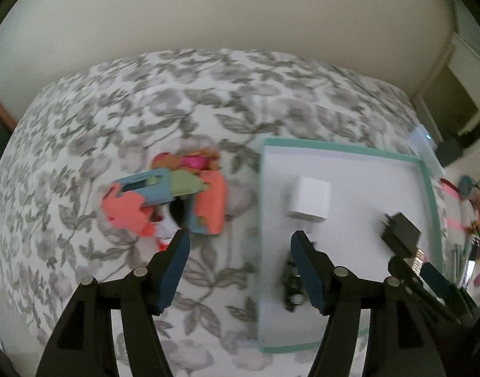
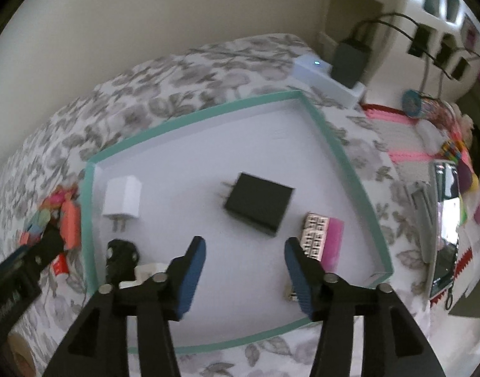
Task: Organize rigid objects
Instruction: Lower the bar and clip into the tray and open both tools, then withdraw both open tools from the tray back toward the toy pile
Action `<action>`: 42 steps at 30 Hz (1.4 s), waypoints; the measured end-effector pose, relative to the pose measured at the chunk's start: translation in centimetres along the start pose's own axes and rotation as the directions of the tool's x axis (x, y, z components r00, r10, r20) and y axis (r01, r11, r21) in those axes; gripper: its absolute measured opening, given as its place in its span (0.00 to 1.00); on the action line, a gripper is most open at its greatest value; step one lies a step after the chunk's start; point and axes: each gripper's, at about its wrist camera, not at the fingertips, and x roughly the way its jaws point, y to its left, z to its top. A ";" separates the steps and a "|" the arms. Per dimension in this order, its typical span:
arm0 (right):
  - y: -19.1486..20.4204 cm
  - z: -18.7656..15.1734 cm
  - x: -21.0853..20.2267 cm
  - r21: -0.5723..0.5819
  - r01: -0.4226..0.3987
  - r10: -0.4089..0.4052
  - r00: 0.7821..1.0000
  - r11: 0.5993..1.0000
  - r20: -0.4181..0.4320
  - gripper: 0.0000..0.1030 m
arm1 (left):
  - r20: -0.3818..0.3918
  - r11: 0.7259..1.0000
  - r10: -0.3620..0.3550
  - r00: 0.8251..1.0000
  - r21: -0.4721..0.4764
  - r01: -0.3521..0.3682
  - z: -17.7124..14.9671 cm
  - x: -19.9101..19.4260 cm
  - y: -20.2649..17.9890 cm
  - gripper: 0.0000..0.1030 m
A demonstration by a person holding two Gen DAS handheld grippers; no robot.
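Both sets of jaws stand open with nothing between the pads. The left gripper [image 1: 240, 270] straddles the left rim of the teal-edged tray [image 2: 343, 144], one finger over the floral bedspread [image 1: 114, 116] and one over the tray floor; the right gripper [image 2: 244, 275] hangs over the tray's near middle. The tray lies flat on the bed and looks to be the collection bin: the rigid bits sit inside it, spaced apart, none stacked. The white charger [image 2: 123, 201] lies near the left wall, long axis running far-to-near, prongs pointing toward the camera. The black adapter [image 2: 258, 207] lies flat mid-tray, long axis roughly left-right and slightly skewed, prongs pointing left toward the white charger. The pink-and-patterned block [image 2: 323, 240] sits just beside the right finger, near the right wall, long axis left-right. A small black part [image 2: 120, 257] lies close to the near-left corner; its orientation is too blurred to call. Outside the tray, just left of it, sits a colourful cardboard pile [image 1: 170, 201], likely the unsorted source, and the left jaws are close to it. My read: the next pick comes from that pile, and the empty floor at the tray's far end has room for it.
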 end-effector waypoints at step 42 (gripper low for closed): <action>7.7 2.5 -0.7 -0.120 -0.101 0.103 0.995 0.988 0.007 1.00 | 0.110 0.970 0.132 0.985 -0.217 -0.106 3.2 -0.8 9.8 0.94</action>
